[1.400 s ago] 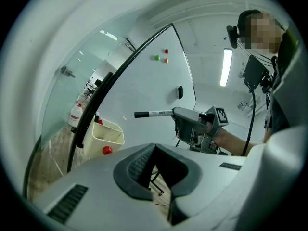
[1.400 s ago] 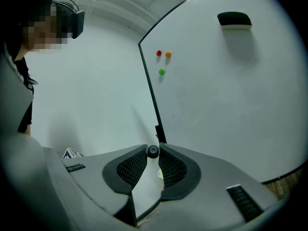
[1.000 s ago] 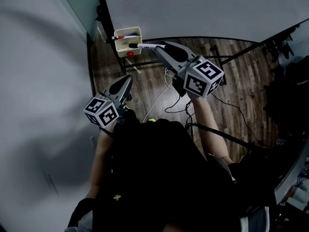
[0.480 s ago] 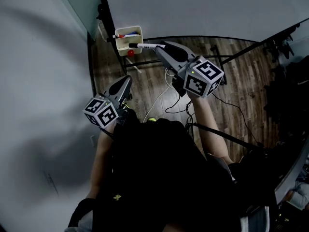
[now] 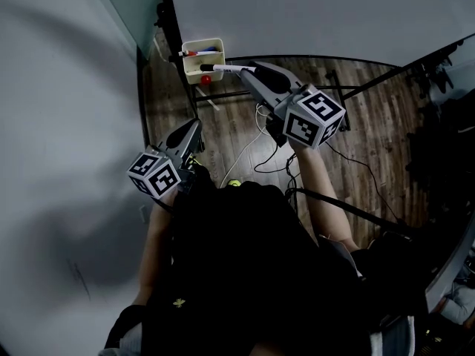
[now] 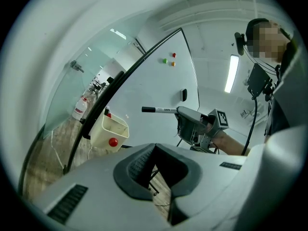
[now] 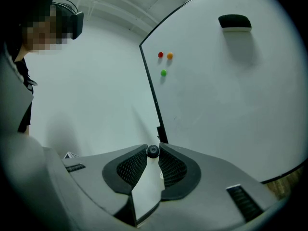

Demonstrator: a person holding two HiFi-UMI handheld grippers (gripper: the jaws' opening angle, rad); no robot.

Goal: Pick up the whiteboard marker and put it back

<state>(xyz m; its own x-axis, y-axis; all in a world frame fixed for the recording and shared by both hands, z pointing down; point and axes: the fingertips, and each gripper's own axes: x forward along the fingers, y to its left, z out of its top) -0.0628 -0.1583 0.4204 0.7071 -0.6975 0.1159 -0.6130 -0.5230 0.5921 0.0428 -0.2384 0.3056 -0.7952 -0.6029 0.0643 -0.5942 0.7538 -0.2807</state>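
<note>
A white whiteboard marker (image 5: pixel 223 68) with a black cap sticks out level from my right gripper (image 5: pixel 243 71), which is shut on its barrel. The cap end points at a cream tray (image 5: pixel 202 64) hung on the whiteboard's frame and hovers just beside its rim. The left gripper view shows the same marker (image 6: pixel 161 110) in the air right of the tray (image 6: pixel 109 129). In the right gripper view the marker (image 7: pixel 153 151) shows end-on between the pads. My left gripper (image 5: pixel 195 126) is lower and to the left, shut on nothing.
The tray holds other markers (image 5: pixel 197 52), and a red round magnet (image 5: pixel 205 79) sits on its side. The whiteboard (image 7: pixel 226 90) carries an eraser (image 7: pixel 235 22) and three small magnets (image 7: pixel 164 57). Cables (image 5: pixel 249 150) lie on the wooden floor, and the board's black stand legs (image 5: pixel 356 89) cross it.
The head view has shifted slightly, so the tray sits a little higher and further right. Both grippers keep their places, and the marker stays gripped.
</note>
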